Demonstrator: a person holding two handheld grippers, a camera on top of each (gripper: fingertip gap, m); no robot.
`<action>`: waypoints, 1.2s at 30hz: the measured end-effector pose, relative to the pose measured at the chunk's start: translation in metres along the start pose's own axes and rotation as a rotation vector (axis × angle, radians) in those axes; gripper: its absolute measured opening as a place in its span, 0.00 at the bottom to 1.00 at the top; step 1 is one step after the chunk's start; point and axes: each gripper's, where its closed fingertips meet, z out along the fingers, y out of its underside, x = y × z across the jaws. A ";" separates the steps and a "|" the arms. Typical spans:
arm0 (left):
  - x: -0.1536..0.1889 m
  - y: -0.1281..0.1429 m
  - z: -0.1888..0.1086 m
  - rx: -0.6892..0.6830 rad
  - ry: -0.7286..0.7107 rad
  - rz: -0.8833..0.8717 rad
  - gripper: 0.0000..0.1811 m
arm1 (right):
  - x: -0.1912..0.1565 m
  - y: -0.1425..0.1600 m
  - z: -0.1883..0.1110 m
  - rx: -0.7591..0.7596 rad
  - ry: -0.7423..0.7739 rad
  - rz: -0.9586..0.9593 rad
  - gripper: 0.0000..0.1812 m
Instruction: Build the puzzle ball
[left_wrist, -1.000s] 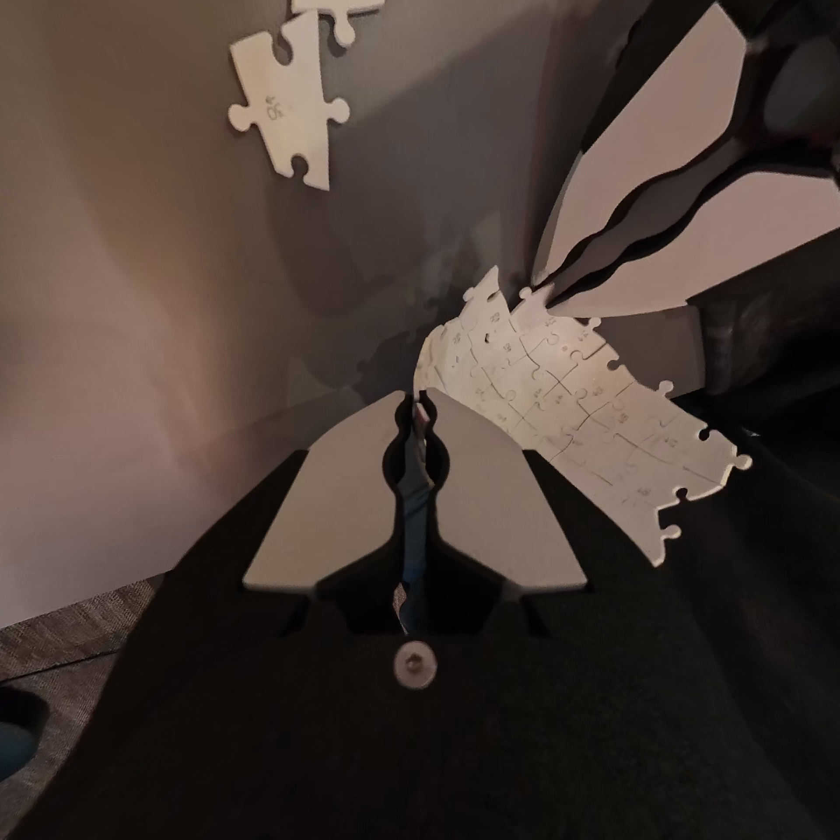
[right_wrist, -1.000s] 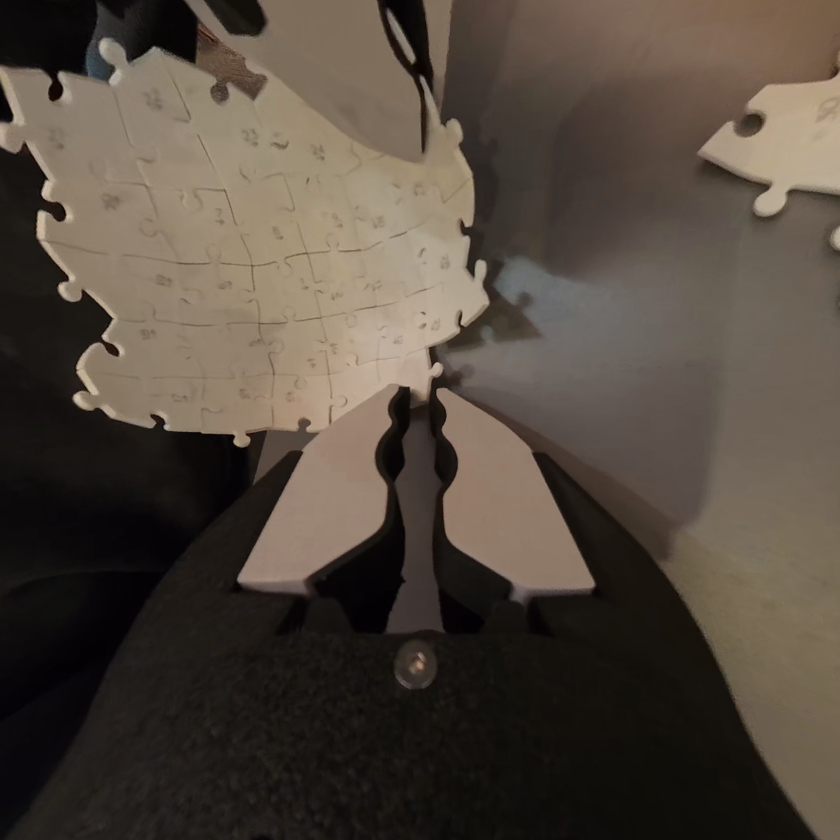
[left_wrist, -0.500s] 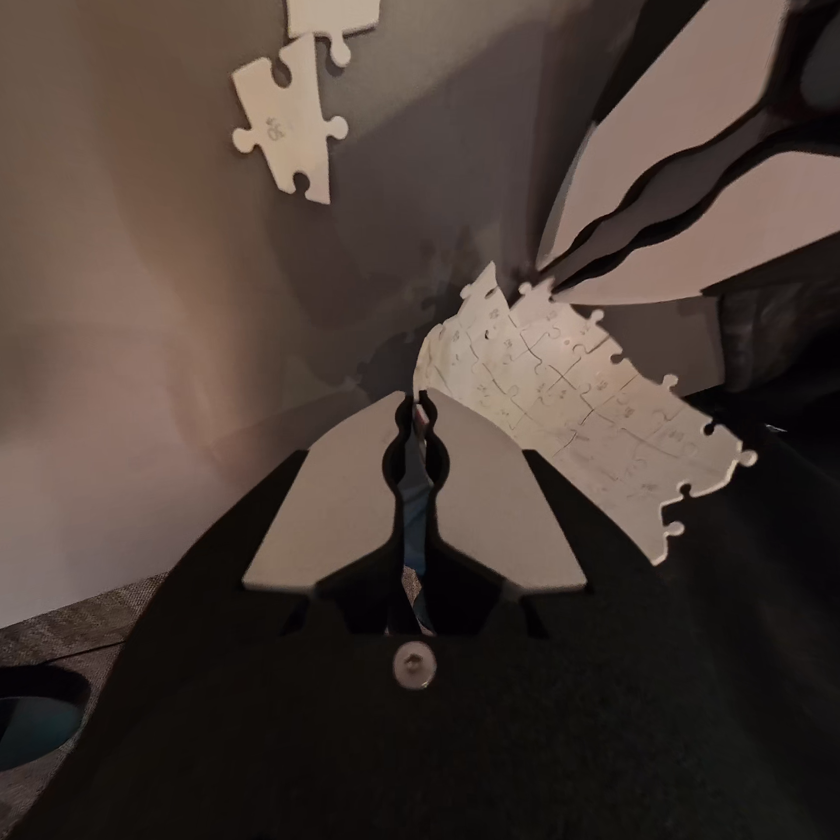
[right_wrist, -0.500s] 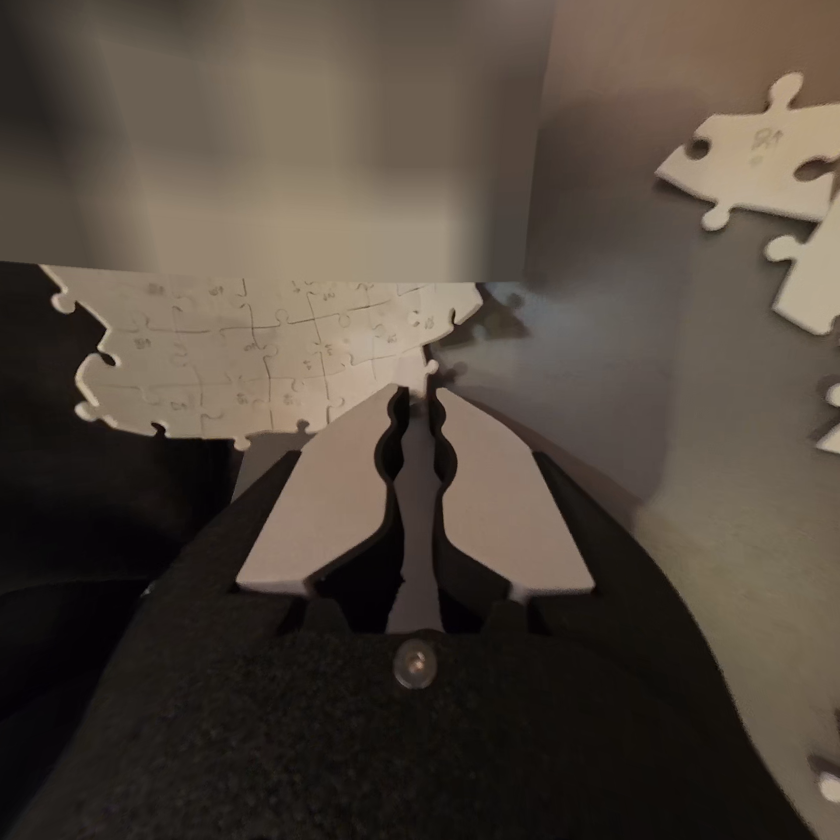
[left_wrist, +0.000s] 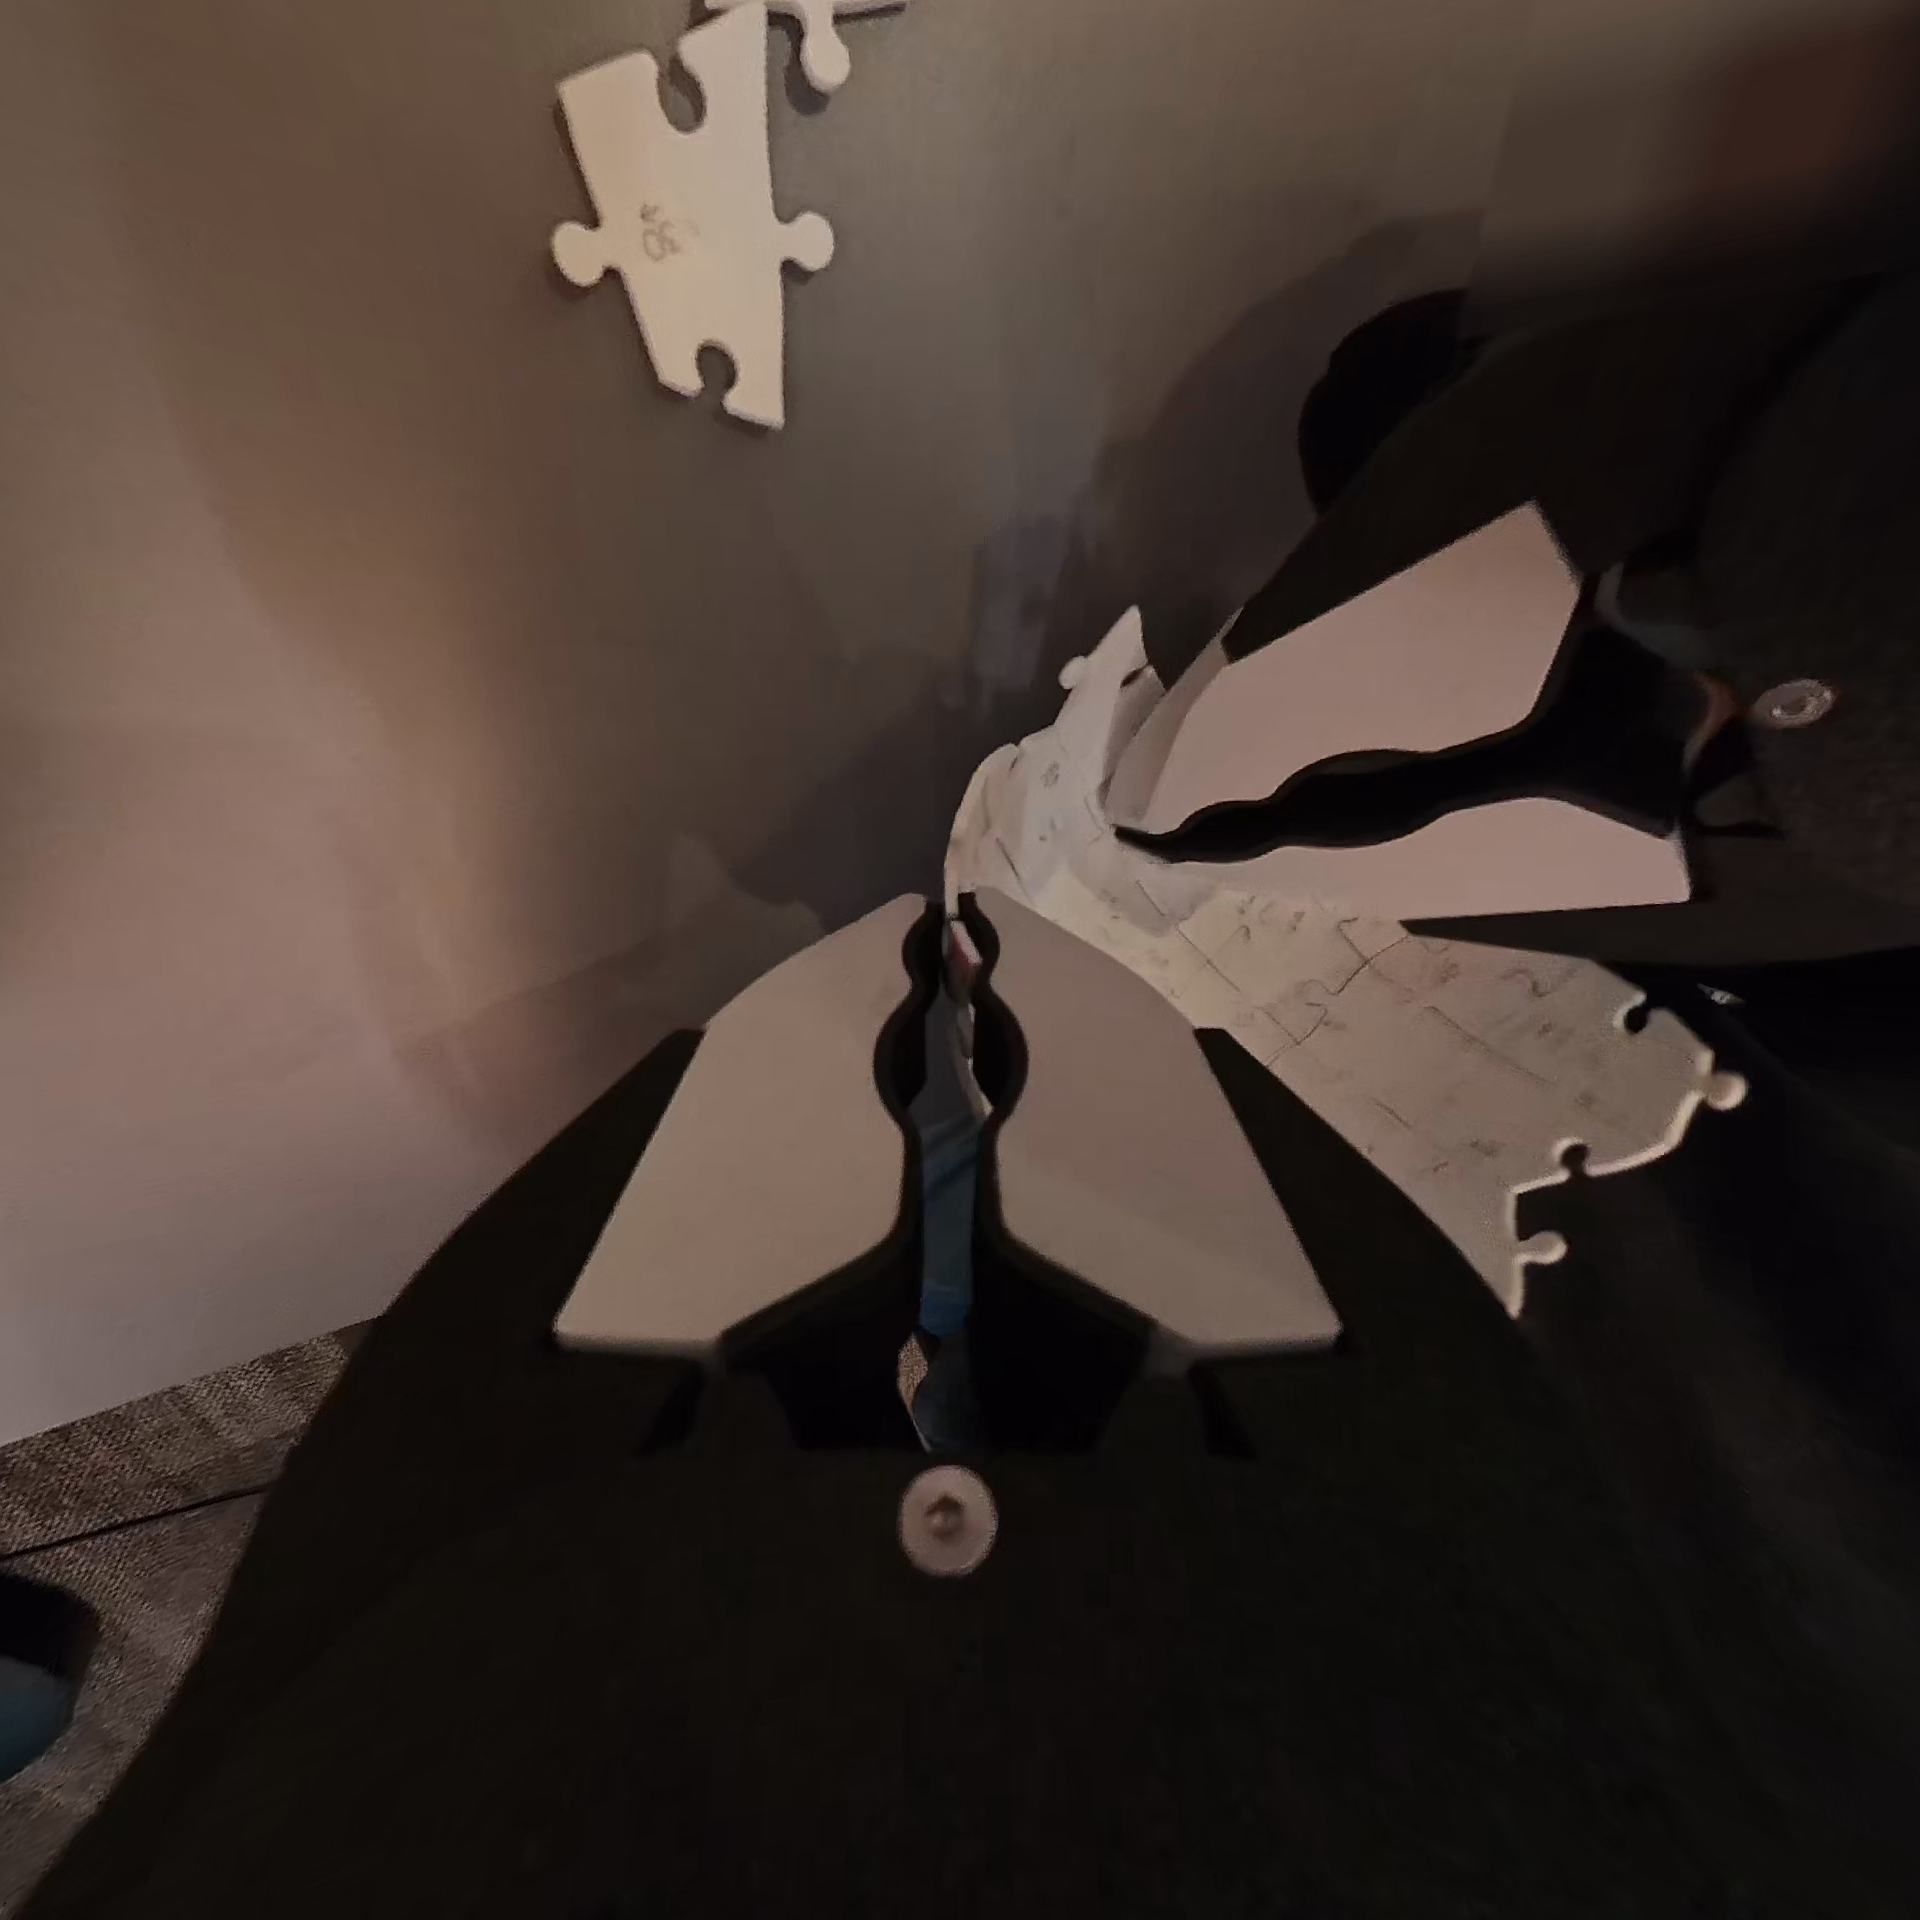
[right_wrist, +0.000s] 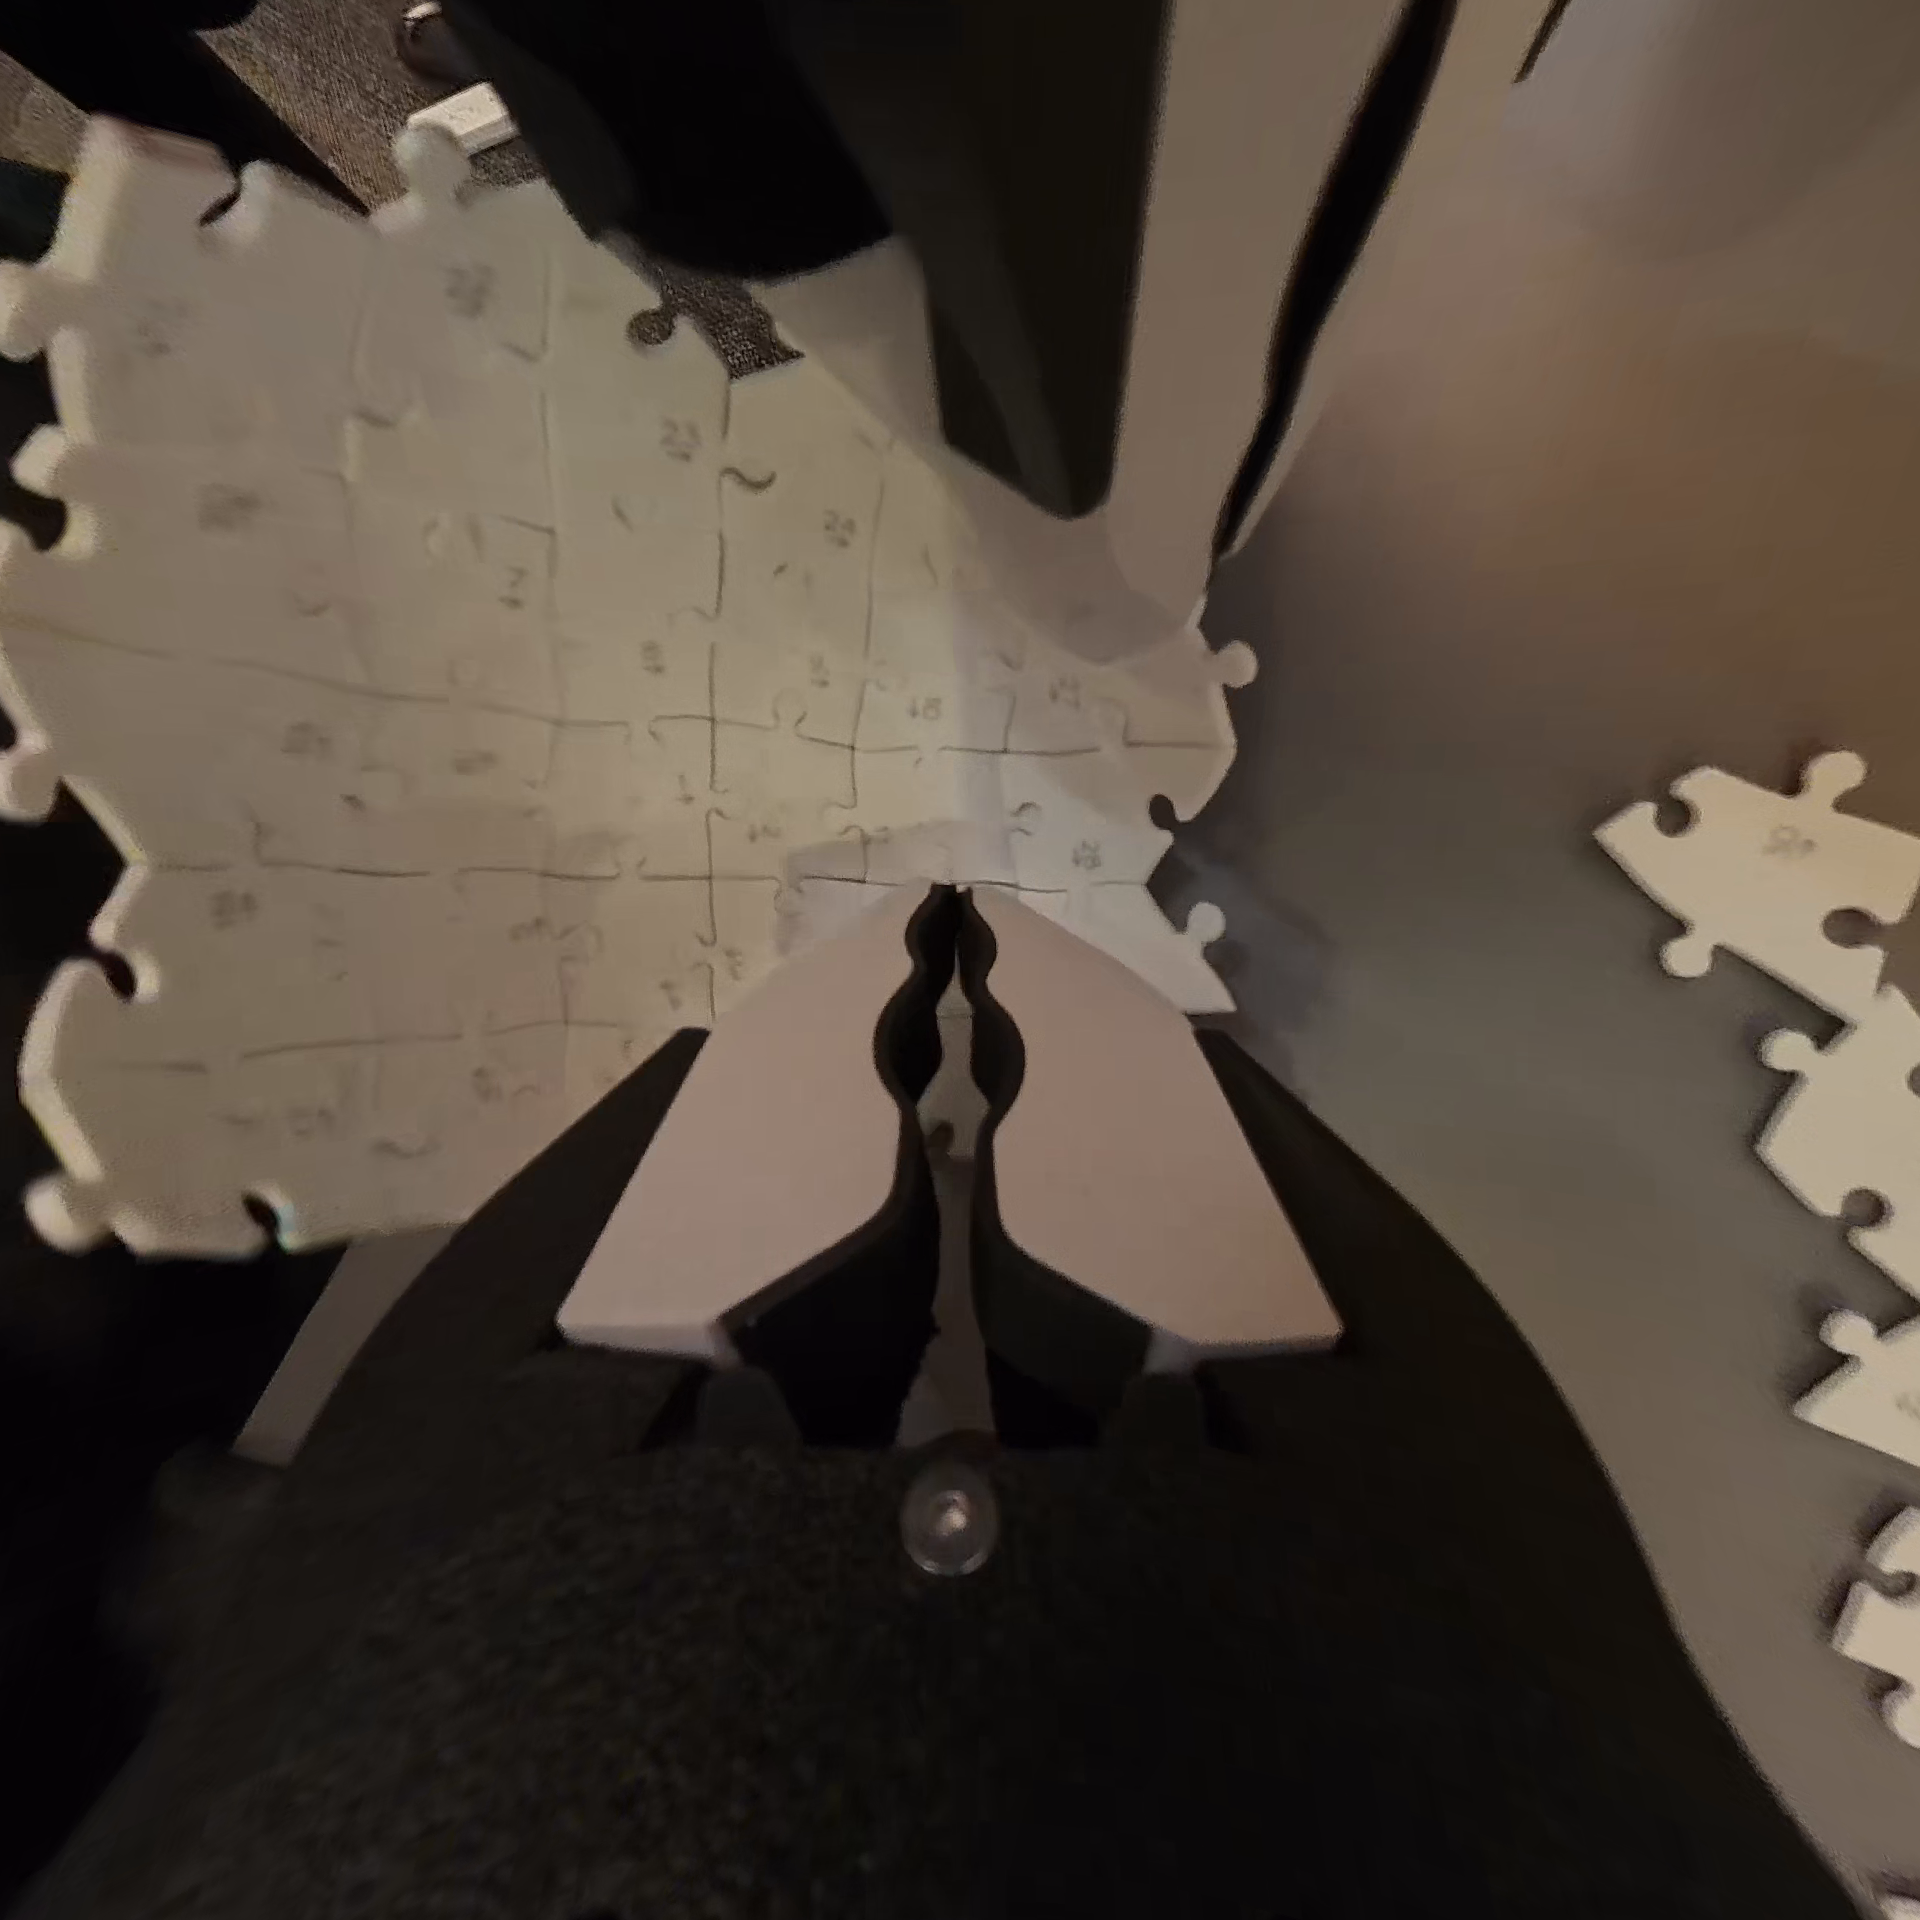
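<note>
curving like a shell, the white puzzle ball section (right_wrist: 623, 727) is clenched by both hand-held grippers.

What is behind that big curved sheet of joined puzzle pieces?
Behind the joined puzzle sheet the left gripper shows past its top edge, with grey woven fabric. Loose pieces lie beside it on the table. Anything directly behind the sheet is covered.
</note>
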 end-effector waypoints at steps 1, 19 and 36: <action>-0.001 0.000 0.000 0.001 0.005 -0.006 0.01 | 0.000 -0.001 0.001 0.004 -0.003 0.005 0.00; 0.003 -0.017 -0.081 0.441 0.288 0.002 0.20 | -0.002 -0.001 0.001 0.046 -0.072 0.081 0.00; 0.051 0.050 -0.051 0.885 0.150 0.308 0.48 | -0.002 -0.001 0.001 0.054 -0.083 0.100 0.00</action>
